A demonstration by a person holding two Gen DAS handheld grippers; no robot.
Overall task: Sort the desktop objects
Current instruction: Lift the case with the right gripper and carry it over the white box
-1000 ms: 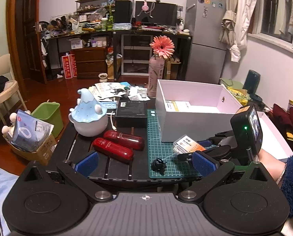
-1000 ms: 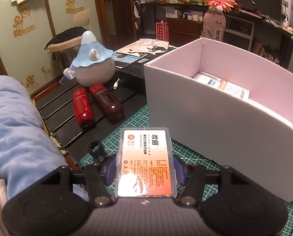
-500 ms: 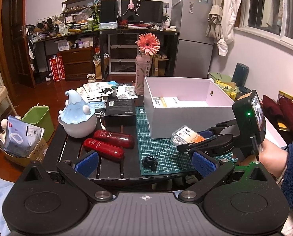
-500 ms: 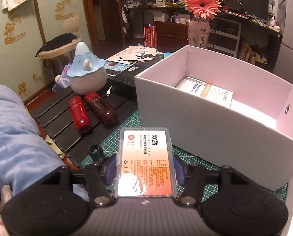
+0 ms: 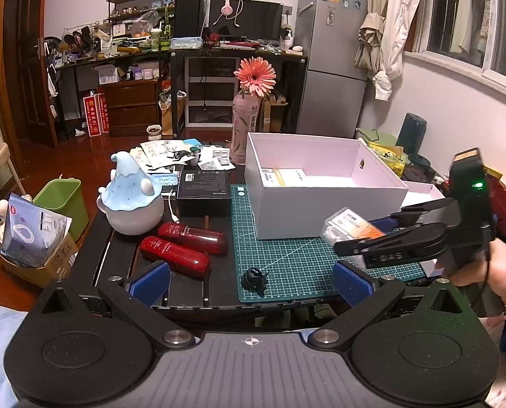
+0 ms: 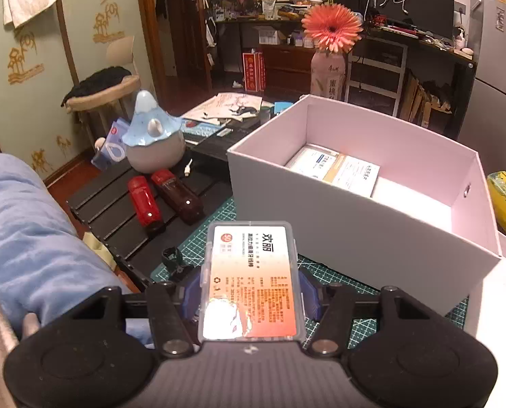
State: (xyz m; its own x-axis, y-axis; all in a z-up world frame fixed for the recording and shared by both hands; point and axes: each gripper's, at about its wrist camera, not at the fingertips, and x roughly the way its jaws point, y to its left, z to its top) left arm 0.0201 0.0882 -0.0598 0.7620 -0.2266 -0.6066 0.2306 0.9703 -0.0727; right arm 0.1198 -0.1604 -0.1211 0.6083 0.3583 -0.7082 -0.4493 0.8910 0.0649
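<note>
Black slatted worktop (image 5: 123, 258) carries the unsorted items at its left end: a blue-capped ceramic pot (image 5: 132, 200) stands upright, and just in front of it two red bottles (image 5: 181, 246) lie on their sides, touching along their length, likely so they cannot roll between the slats. A small black clip (image 5: 253, 280) sits near the front edge of the green cutting mat (image 5: 287, 265). The left tool (image 5: 249, 280) hangs low at the near edge with its blue pads wide apart and nothing between them, apparently held in reserve.

Further right, the white box (image 6: 355, 224) stands on the mat as the evident collecting point; a flat printed pack (image 6: 334, 170) already lies on its floor against the far-left wall. The right tool (image 6: 249, 294) is closed on a clear plastic case (image 6: 251, 280) with an orange label, gripped across its narrow sides and held level above the mat, just short of the box's near wall. In my judgement, that raised, level hold suits carrying it over the rim. The case is not yet inside.
</note>
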